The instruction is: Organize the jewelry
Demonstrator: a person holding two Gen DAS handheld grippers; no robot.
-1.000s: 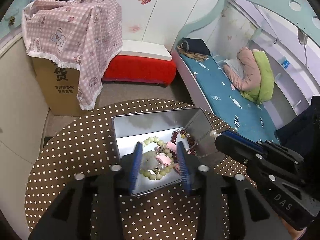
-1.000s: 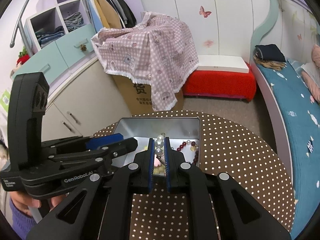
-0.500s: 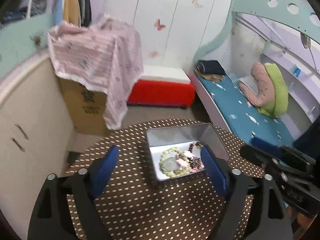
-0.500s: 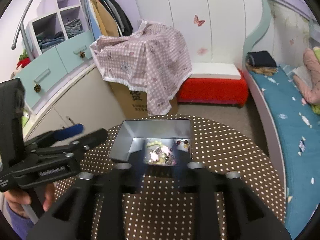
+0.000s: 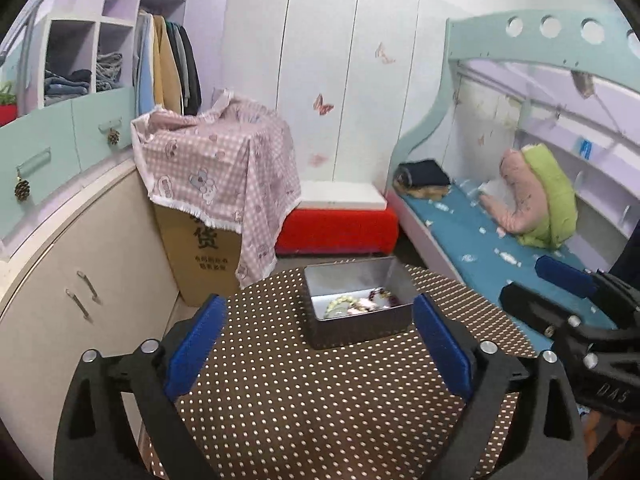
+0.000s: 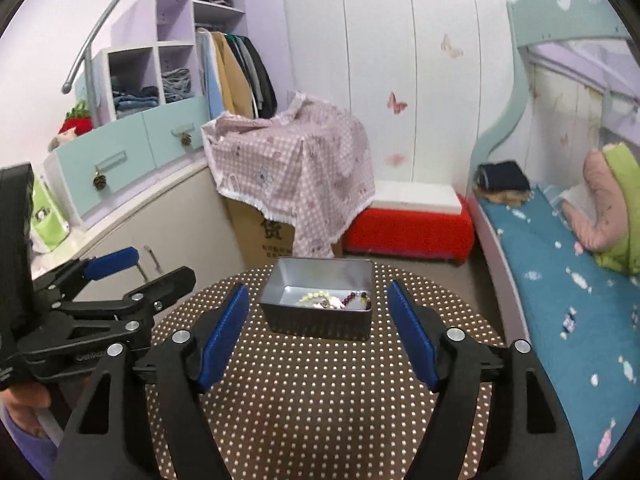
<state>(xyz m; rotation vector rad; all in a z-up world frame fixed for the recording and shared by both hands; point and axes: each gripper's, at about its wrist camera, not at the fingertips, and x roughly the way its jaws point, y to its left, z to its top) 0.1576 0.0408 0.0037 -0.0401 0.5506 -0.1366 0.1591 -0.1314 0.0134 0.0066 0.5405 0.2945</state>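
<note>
Left wrist view: left gripper (image 5: 316,338) jaws just opened wide, empty; earlier they straddled the beads. Metal tin (image 5: 360,330) now smaller, frame centre, on dotted bench (image 5: 320,412); jewelry (image 5: 356,305) inside. Right wrist view: right gripper (image 6: 318,330) jaws just spread, empty; earlier pinched beads. Tin centre, jewelry at its lower right.

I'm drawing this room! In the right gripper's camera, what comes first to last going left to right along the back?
Blue drawers → hanging clothes → pink checked cloth → red bench → folded dark clothes → pink and green bedding.

Even, soft indoor light (edges bowed, corners black), slightly blurred.
</note>
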